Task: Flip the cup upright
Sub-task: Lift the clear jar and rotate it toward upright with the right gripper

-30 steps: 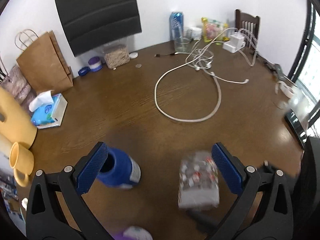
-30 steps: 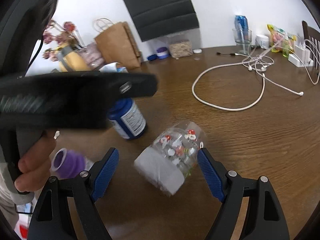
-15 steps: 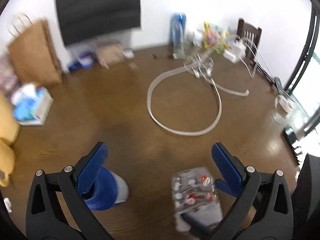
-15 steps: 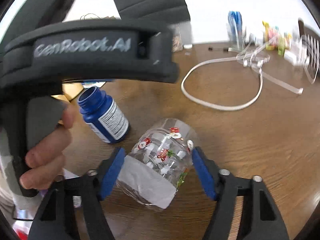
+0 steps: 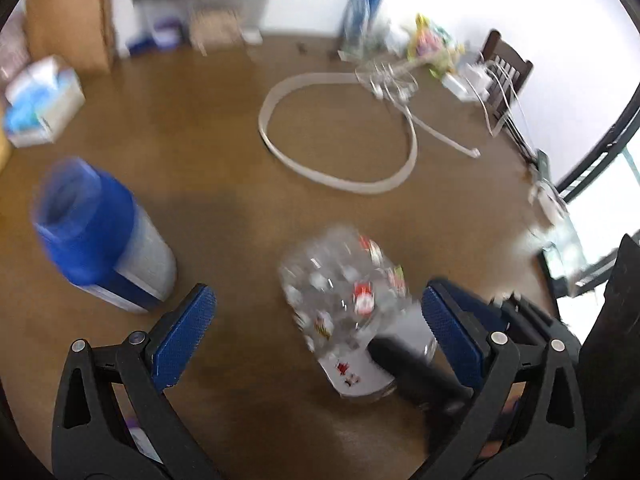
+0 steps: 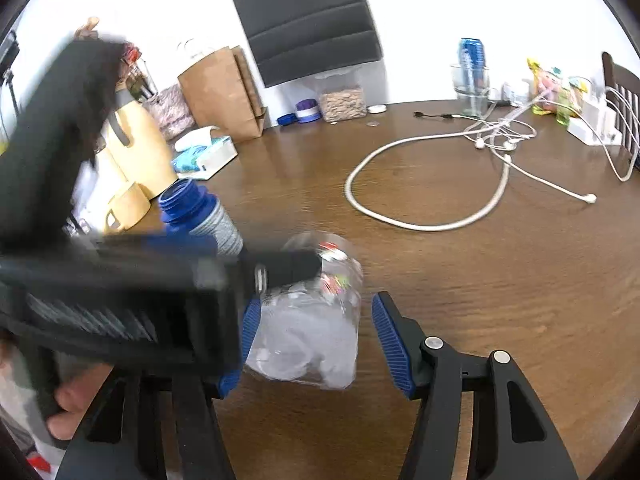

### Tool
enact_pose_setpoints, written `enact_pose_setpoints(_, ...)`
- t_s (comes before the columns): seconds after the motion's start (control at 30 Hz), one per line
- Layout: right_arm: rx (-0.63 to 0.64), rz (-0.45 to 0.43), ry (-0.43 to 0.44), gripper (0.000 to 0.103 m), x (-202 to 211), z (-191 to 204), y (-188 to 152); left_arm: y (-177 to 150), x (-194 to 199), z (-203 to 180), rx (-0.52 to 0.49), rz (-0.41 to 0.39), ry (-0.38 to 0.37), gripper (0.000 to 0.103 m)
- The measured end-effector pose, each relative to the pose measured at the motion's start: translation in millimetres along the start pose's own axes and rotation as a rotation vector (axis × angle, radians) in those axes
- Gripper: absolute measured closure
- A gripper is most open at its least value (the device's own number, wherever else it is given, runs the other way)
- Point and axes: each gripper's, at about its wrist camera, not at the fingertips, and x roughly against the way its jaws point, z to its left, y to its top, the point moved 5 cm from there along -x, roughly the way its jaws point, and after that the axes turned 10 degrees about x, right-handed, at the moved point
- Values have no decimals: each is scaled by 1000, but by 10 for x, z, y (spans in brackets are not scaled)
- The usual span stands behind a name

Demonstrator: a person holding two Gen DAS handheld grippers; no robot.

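A clear plastic cup with small red and white prints lies on its side on the brown table. It also shows in the right wrist view. My right gripper is open, its blue pads either side of the cup, with a gap at the right pad. My left gripper is open wide above the cup and touches nothing. In the right wrist view the left gripper's black body hides the cup's left side.
An open blue bottle stands upright left of the cup. A looped white cable lies beyond. A tissue box, paper bag and yellow jug stand at the far left. A chair is at the far right.
My left gripper has swung forward and to the right over the cup, still open. My right gripper's pads have closed in around the cup, which stays on its side.
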Motion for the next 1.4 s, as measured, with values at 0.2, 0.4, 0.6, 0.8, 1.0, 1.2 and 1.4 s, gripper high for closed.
enact_pose_setpoints(0.2, 73, 14, 40, 46, 69, -35, -45, 34, -208, -133, 3, 44, -16, 16)
enact_pose_setpoints(0.4, 83, -34, -86, 46, 194, -204, -45, 126, -205, 26, 52, -7, 47, 23)
enact_pose_setpoints(0.6, 12, -53, -128, 45, 193, -390, -14, 34, -70, 51, 18, -15, 21, 23)
enact_pose_setpoints(0.8, -82, -53, -94, 45, 221, -557, -105, -224, 68, -158, -77, 42, -66, 22)
enact_pose_setpoints(1.0, -93, -21, -92, 45, 474, -789, -270, -463, -54, -410, -39, 96, -120, 22)
enact_pose_setpoints(1.2, -176, -59, -123, 45, 827, -993, -486, -216, -18, -509, 50, 54, -181, 23)
enact_pose_setpoints(1.4, -223, -68, -119, 45, 862, -1071, -660, -357, 216, -579, 101, -34, -163, 21)
